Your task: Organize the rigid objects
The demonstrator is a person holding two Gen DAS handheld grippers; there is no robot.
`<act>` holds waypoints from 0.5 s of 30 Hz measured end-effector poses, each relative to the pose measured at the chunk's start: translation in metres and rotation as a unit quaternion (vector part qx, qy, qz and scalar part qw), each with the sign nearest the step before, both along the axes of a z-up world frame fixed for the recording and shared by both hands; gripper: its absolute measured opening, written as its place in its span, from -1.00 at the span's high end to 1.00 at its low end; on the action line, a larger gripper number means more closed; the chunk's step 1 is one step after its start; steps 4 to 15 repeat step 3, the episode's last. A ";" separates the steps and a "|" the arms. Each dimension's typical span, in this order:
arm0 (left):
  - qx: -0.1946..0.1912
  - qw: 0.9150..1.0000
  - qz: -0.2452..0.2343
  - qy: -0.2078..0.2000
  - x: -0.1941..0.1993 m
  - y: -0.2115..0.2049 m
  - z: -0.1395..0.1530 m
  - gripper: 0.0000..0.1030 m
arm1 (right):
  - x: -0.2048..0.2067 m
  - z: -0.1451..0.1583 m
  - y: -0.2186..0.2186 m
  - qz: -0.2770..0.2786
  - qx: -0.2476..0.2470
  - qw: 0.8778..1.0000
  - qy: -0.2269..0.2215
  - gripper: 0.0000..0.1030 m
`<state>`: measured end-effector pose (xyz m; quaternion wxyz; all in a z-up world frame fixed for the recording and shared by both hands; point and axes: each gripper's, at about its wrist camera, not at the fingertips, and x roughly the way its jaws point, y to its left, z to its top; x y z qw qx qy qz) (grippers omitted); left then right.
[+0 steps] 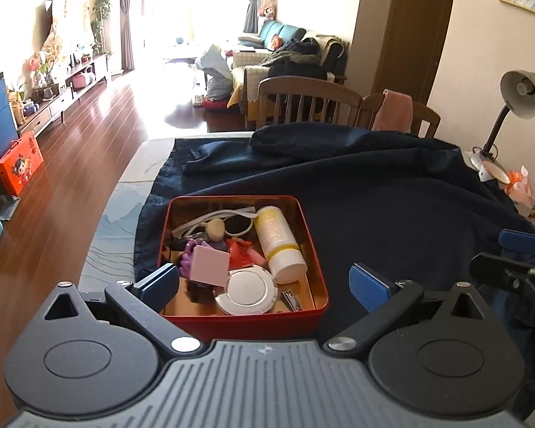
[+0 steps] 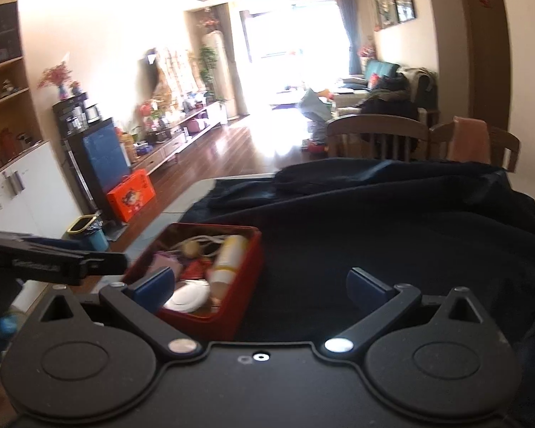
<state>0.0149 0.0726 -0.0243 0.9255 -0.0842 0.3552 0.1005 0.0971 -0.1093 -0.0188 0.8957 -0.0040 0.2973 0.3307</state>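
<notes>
Right now both grippers hang over the bench, jaws spread wide, nothing between them. Left gripper (image 1: 264,285) sits just short of the red tin (image 1: 244,317); its left pad overlaps the tin's near-left corner in its own view, contact unclear. Right gripper (image 2: 262,289) is off to the tin's right, over bare dark cloth (image 2: 392,235).

Tin stands on the cloth near the bench's left edge, lid off, full of small stuff:
- near side: round silver compact (image 1: 246,290), nail clipper (image 1: 291,299) beside it
- pink square card (image 1: 209,263) tilted on a purple item (image 1: 188,262)
- white-and-yellow bottle (image 1: 278,240) lying on its side along the right wall
- far side: white sunglasses (image 1: 228,223), a tan knob (image 1: 214,230), something red in the middle

Beyond the tin: bunched cloth, then two wooden chairs (image 1: 308,101); desk lamp (image 1: 513,107) at far right.
</notes>
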 end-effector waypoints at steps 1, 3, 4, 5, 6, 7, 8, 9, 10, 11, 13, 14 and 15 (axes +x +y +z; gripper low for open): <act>0.002 1.000 0.004 0.002 0.002 -0.004 -0.001 -0.98 | 0.007 -0.003 -0.009 -0.010 -0.004 1.000 -0.001 -0.99; 0.001 1.000 0.010 0.003 0.007 -0.011 -0.002 -0.98 | 0.022 -0.011 -0.028 -0.030 -0.011 0.999 -0.002 -0.99; 0.001 1.000 0.010 0.003 0.007 -0.011 -0.002 -0.98 | 0.022 -0.011 -0.028 -0.030 -0.011 0.999 -0.002 -0.99; 0.001 1.000 0.010 0.003 0.007 -0.011 -0.002 -0.98 | 0.022 -0.011 -0.028 -0.030 -0.011 0.999 -0.002 -0.99; 0.001 1.000 0.010 0.003 0.007 -0.011 -0.002 -0.98 | 0.022 -0.011 -0.028 -0.030 -0.011 0.999 -0.002 -0.99; 0.001 1.000 0.010 0.003 0.007 -0.011 -0.002 -0.98 | 0.022 -0.011 -0.028 -0.030 -0.011 0.999 -0.002 -0.99; 0.001 1.000 0.010 0.003 0.007 -0.011 -0.002 -0.98 | 0.022 -0.011 -0.028 -0.030 -0.011 0.999 -0.002 -0.99; 0.001 1.000 0.010 0.003 0.007 -0.011 -0.002 -0.98 | 0.022 -0.011 -0.028 -0.030 -0.011 0.999 -0.002 -0.99; 0.001 1.000 0.010 0.003 0.007 -0.011 -0.002 -0.98 | 0.022 -0.011 -0.028 -0.030 -0.011 0.999 -0.002 -0.99; 0.001 1.000 0.010 0.003 0.007 -0.011 -0.002 -0.98 | 0.022 -0.011 -0.028 -0.030 -0.011 0.999 -0.002 -0.99; 0.001 1.000 0.010 0.003 0.007 -0.011 -0.002 -0.98 | 0.022 -0.011 -0.028 -0.030 -0.011 0.999 -0.002 -0.99; 0.001 1.000 0.010 0.003 0.007 -0.011 -0.002 -0.98 | 0.022 -0.011 -0.028 -0.030 -0.011 0.999 -0.002 -0.99; 0.001 1.000 0.010 0.003 0.007 -0.011 -0.002 -0.98 | 0.022 -0.011 -0.028 -0.030 -0.011 0.999 -0.002 -0.99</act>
